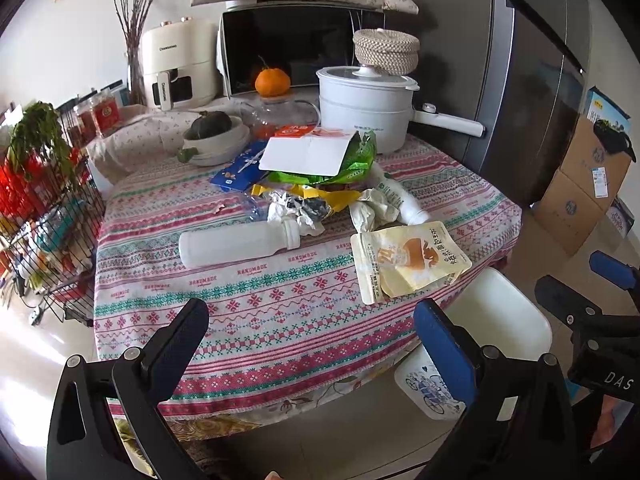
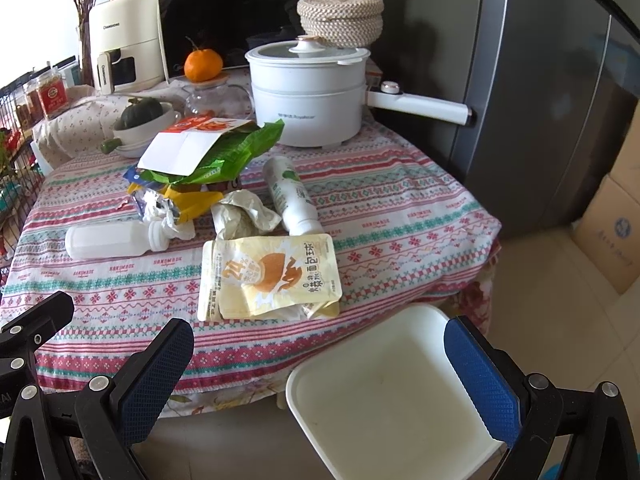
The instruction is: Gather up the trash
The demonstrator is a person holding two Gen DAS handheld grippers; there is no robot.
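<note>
Trash lies on the patterned tablecloth [image 1: 280,312]: a yellow snack pouch [image 1: 408,260] [image 2: 272,276], a white bottle on its side [image 1: 236,244] [image 2: 112,240], a second white bottle [image 2: 292,196], crumpled paper [image 2: 244,216], a green bag [image 2: 240,148] under a white card [image 1: 308,156], and yellow and blue wrappers. My left gripper [image 1: 312,328] is open and empty above the table's near edge. My right gripper [image 2: 320,356] is open and empty above the near edge and a white bin [image 2: 392,392] on the floor.
A white electric pot [image 2: 312,92], a microwave [image 1: 288,48], an air fryer [image 1: 176,68], an orange [image 1: 272,82] and a bowl with a squash [image 1: 212,132] stand at the back. A wire rack [image 1: 44,216] is left, a fridge [image 2: 540,100] and cardboard boxes [image 1: 580,192] right.
</note>
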